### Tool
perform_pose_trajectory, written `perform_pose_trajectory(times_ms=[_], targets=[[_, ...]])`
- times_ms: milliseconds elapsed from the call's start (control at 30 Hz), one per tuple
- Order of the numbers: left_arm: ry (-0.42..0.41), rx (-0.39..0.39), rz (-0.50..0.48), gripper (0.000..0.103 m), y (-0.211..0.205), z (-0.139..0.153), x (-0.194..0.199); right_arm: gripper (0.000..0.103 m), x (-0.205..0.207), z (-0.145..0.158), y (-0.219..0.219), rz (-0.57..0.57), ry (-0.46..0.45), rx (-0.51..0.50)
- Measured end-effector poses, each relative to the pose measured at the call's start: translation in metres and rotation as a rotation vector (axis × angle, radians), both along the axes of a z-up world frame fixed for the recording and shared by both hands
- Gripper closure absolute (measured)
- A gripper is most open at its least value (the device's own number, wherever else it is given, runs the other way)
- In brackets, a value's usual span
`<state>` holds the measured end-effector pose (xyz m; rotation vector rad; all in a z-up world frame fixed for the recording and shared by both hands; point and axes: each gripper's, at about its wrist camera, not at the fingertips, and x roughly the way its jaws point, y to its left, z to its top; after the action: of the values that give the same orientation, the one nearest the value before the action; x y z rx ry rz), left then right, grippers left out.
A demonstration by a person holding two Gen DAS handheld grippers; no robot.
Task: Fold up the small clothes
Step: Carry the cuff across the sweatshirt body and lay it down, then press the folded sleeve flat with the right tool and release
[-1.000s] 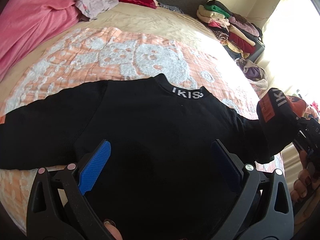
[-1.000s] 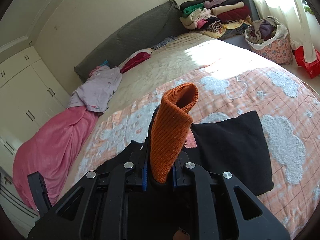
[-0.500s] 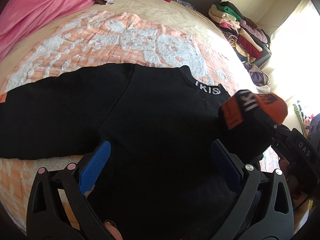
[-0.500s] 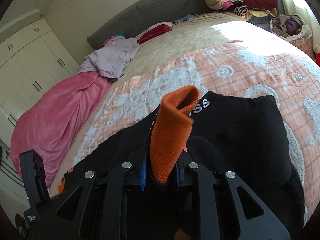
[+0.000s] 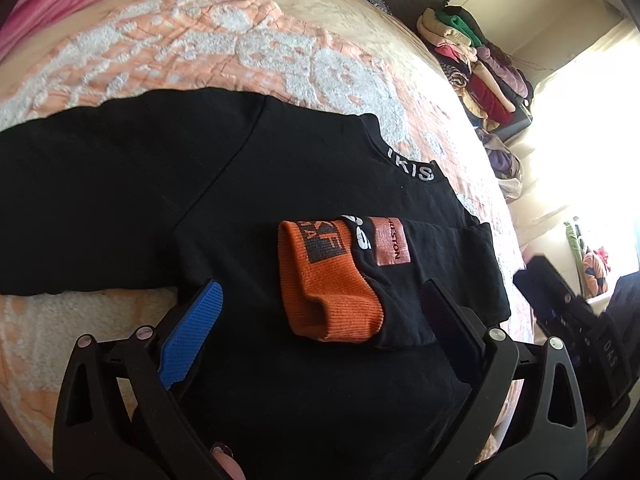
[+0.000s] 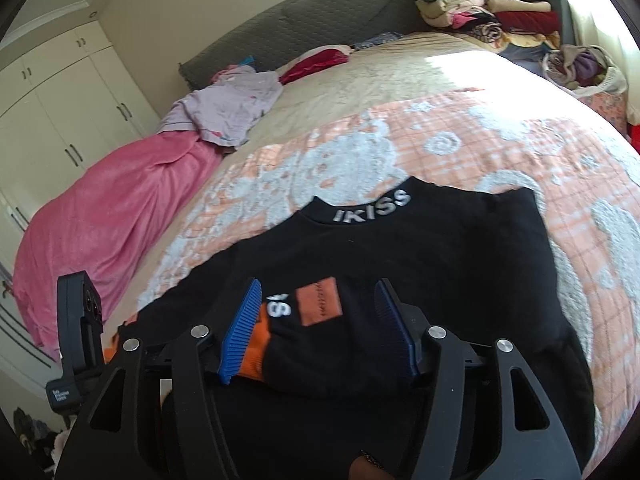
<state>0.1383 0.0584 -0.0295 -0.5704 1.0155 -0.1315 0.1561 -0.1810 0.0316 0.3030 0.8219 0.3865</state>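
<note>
Lying flat on the bed's peach-and-white blanket point(image 6: 500, 148): 1 black sweatshirt point(image 5: 192, 184), collar lettered "IKISS" in white, facing the headboard.

- Right sleeve point(image 5: 432, 264): folded inward across the chest, resting on the body of the garment. Orange ribbed cuff point(image 5: 320, 276) with a black printed block; a rust-coloured patch sits just beyond the cuff on the sleeve.
- Left sleeve point(image 5: 80, 200): stretched out sideways over the blanket, not folded.
- Right gripper point(image 6: 316, 328): jaws opening, blue pads spread to either side of the folded sleeve; the cuff end lies between them. The left-hand pad stands just beside the orange rib; the other pad stands clear of the cloth. Nothing clamped.
- Left gripper point(image 5: 316, 332): jaws spread wide above the lower chest, released, 1 blue pad on each side of the cuff and apart from it.
- Fingertip: 1 visible at the bottom edge of each wrist view.

Surroundings:
- Pink blanket point(image 6: 104, 216), bunched along the far left side of the bed.
- Lilac garment point(image 6: 228, 108), loose, lying on the pink blanket's upper end.
- Grey headboard point(image 6: 304, 28).
- Stack of folded clothes point(image 6: 488, 8), mixed colours, beside the headboard corner.
- Basket of laundry point(image 6: 580, 68), next to the stack.
- White wardrobe doors point(image 6: 60, 92), on the left wall.
</note>
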Motion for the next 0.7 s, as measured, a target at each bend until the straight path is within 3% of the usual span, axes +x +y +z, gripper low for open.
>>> perform_pose_trajectory(times_ms=[167,233,300,400,533,700], targets=[[0.019,-0.004,0.009,0.037,-0.01,-0.009,0.01,0.043,-0.019,-0.013,-0.039,-0.101,0.025,0.005],[0.017,0.054,-0.008,0.044,-0.021,-0.012,0.016,0.043,-0.025,-0.019,-0.054,-0.142,0.03,-0.004],[0.018,0.083,-0.028,0.069,-0.031,-0.015,0.019,0.043,-0.03,-0.028,-0.068,-0.184,0.048,-0.021],[-0.004,0.165,-0.06,0.087,-0.045,-0.015,0.021,0.043,-0.036,-0.038,-0.085,-0.224,0.075,-0.02],[-0.052,0.171,-0.075,0.095,-0.041,0.001,0.02,0.043,-0.04,-0.041,-0.097,-0.252,0.083,-0.009],[-0.151,0.228,-0.051,0.095,-0.031,0.034,0.013,0.043,-0.041,-0.043,-0.098,-0.266,0.084,-0.017]])
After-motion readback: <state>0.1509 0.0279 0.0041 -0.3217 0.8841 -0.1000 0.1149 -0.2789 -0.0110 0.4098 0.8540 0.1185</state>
